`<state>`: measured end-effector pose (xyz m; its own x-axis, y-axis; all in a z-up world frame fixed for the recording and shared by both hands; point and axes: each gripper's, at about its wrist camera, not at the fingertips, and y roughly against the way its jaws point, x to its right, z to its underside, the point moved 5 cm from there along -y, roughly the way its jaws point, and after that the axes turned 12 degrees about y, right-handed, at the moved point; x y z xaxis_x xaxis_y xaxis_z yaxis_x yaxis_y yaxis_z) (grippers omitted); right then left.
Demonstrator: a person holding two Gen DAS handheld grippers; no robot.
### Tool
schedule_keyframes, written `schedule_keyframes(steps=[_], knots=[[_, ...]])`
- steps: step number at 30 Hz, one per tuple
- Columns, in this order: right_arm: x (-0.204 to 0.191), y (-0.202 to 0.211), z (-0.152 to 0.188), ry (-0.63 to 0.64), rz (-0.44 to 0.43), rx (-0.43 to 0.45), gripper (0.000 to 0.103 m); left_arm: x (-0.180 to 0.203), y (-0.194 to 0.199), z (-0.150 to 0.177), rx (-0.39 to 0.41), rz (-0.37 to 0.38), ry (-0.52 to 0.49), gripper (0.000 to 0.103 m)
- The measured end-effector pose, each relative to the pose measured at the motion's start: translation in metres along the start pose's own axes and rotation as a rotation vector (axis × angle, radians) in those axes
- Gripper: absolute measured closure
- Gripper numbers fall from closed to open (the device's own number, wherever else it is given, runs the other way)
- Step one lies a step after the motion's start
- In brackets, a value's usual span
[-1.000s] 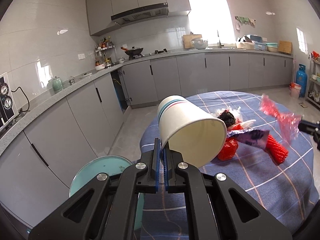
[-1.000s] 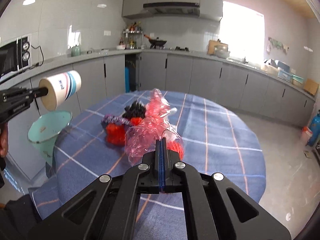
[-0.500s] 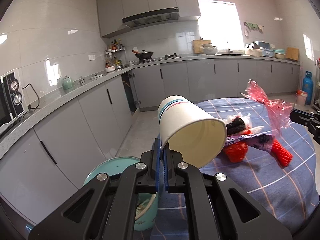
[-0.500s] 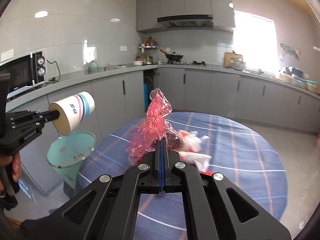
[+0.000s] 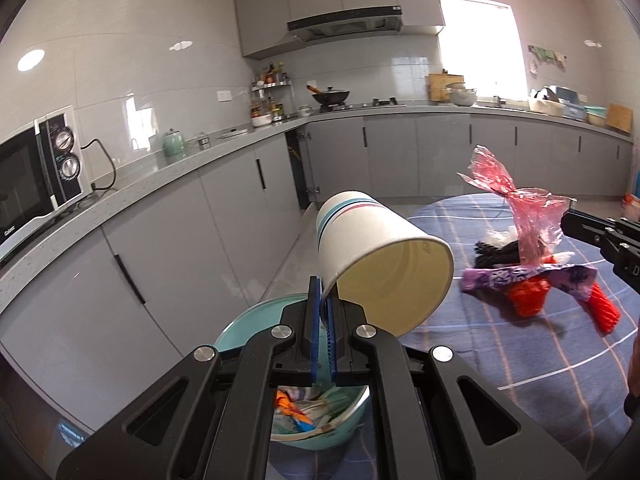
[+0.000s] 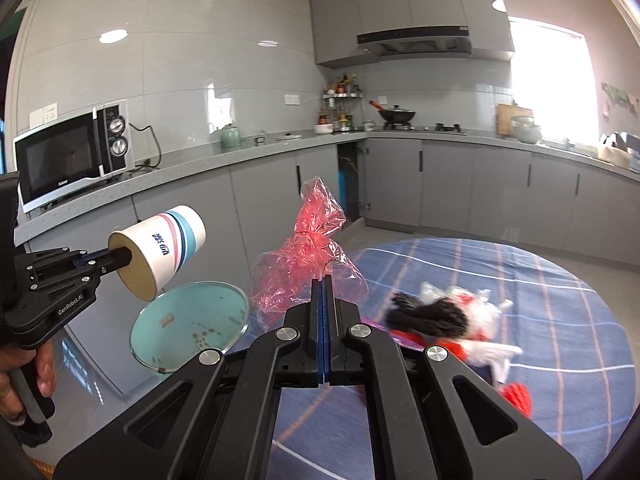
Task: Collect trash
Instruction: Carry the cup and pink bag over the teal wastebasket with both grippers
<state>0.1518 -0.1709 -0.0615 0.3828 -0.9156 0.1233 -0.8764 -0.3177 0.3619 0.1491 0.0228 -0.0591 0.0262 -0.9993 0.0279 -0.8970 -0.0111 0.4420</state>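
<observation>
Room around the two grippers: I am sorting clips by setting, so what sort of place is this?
A home kitchen, most likely: a black-and-white microwave oven on a long grey stone counter, a black wok on the hob under a range hood, and a round table with a blue checked cloth.

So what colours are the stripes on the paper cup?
The paper cup is white with pink, light blue and dark blue stripes, clearest in the right wrist view.

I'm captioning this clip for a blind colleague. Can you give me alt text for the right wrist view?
The right claw pinches a crumpled red plastic bag above a blue checked table. At left, the left claw holds a striped paper cup over a teal trash bin.
</observation>
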Motion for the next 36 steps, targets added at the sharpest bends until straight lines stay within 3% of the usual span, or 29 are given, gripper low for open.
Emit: schedule_keyframes(steps=[17,36], knots=[[-0.051,-0.064,-0.021,0.047,-0.098,-0.008,0.102,-0.048,-0.022,0.008,-0.018,-0.056,0.052,0.099],[-0.093,-0.103,-0.033,0.098,-0.161,-0.017,0.102,-0.081,-0.029,0.007,-0.026,-0.102,0.1,0.099]])
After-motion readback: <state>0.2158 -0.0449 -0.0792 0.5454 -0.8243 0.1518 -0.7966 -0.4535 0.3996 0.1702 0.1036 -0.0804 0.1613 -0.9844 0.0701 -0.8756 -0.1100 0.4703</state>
